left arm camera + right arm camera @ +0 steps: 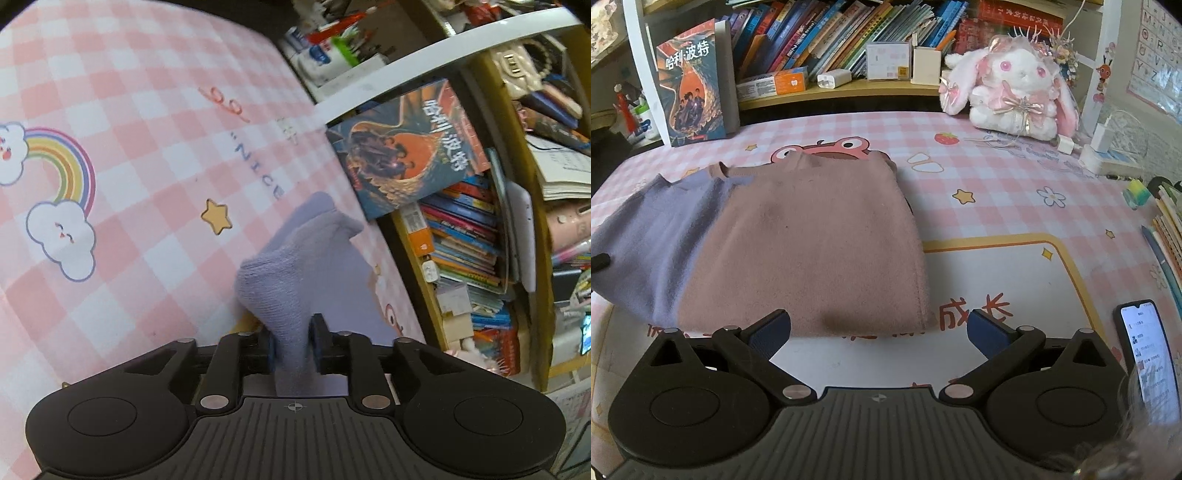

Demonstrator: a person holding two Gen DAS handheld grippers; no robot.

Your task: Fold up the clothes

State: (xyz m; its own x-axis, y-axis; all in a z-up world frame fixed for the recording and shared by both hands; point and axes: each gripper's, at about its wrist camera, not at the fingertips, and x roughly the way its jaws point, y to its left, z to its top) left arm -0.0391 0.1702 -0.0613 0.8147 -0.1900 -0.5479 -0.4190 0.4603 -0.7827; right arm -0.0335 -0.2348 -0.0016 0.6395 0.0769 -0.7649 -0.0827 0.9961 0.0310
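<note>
**Two-Tone Sweater Half-Gathered on a Checked Desk Mat**

While the left gripper is pinching a lavender sleeve between its blue pads, the sweater is lying on the pink checked mat, just ahead of the right gripper, whose fingers are standing spread wide with nothing between them. Its dusty-pink body is showing as a flat, roughly rectangular panel with a straight right edge, and the lavender part is trailing off to the left, lifting where the left gripper is holding it. The knit is looking soft, fuzzy and light, sagging and bunching at the pinch, so it is likely draping rather than holding any crease by itself; hems, cuffs and the ribbed collar are looking like the surest places to grip. A plush rabbit, a phone and a bookshelf are crowding the desk's edges. Whether this sleeve is being folded in or drawn out, the frames are not settling.
</note>
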